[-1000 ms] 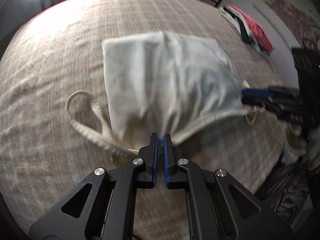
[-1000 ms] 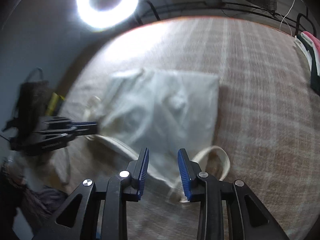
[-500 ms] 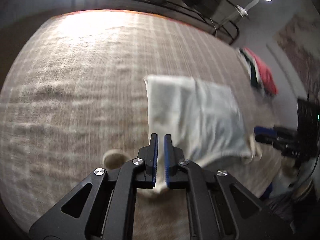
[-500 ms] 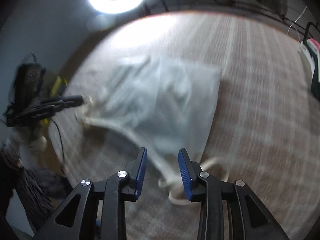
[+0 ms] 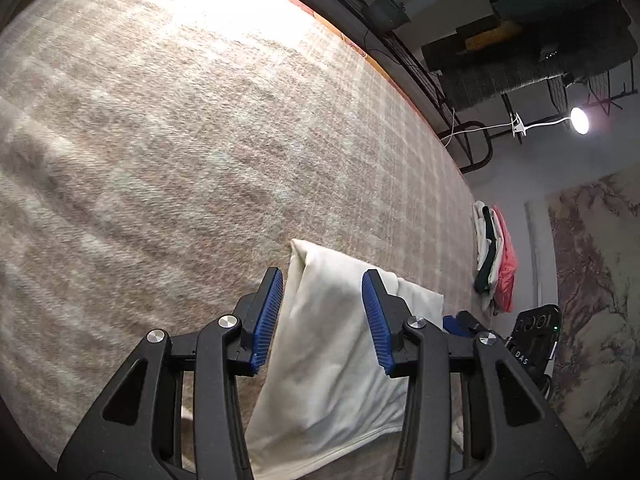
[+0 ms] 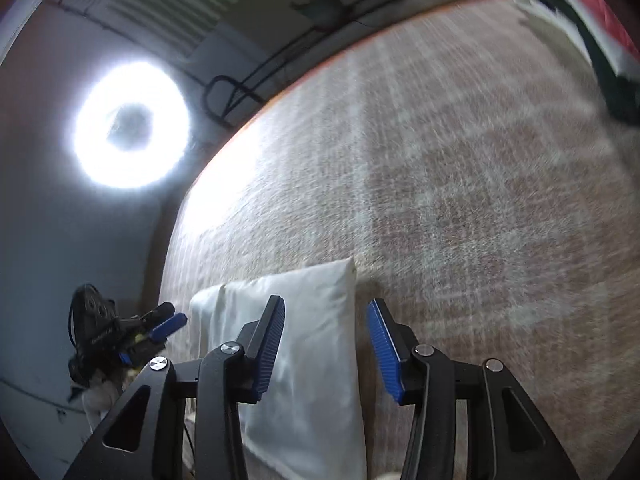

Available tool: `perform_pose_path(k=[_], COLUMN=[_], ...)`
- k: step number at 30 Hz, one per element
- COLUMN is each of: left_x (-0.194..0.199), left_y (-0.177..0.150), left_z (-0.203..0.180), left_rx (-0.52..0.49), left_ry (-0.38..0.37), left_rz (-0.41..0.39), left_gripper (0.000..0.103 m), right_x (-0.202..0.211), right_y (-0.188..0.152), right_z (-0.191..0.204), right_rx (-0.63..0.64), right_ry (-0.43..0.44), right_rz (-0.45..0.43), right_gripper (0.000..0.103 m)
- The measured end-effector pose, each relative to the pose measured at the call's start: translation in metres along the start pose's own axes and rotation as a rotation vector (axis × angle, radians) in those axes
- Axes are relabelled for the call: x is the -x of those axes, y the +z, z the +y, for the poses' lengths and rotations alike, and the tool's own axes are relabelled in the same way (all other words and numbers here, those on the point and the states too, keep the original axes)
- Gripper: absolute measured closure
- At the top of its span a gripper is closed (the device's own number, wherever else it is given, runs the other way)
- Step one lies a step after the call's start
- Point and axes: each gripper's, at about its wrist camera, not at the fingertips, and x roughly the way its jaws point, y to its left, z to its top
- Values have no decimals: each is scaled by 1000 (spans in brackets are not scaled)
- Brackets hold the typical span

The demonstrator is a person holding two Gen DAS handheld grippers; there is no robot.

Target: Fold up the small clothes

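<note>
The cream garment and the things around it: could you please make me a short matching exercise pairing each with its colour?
Things:
1. garment
2. ring light
3. top piece of the folded pile
4. bed cover

Colours:
A. coral red
B. beige plaid
C. cream
D. glowing white

Pairs: 1-C, 2-D, 3-A, 4-B

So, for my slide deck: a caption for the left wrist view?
Left gripper, fingers opening, above a folded cream garment on a plaid blanket.
</note>
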Motion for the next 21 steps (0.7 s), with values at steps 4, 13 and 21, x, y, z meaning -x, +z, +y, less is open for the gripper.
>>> perform_pose_path(k=[4,13,21], left_x=[-13,-26,-22], left_y=[0,-8,-15], left_z=[-2,-5,-14], left_rx=[18,25,-28], left_ry=[-7,16,94], left_rz=[19,-13,-95], left_gripper=[62,98,101], right_x=[-17,-37,-31], right_y=[7,19,17], right_z=[0,-17,-4], right_rx=[-10,-95,-39], right_ry=[-1,66,2], right_rz=[14,2,-47], right_gripper=[63,87,103])
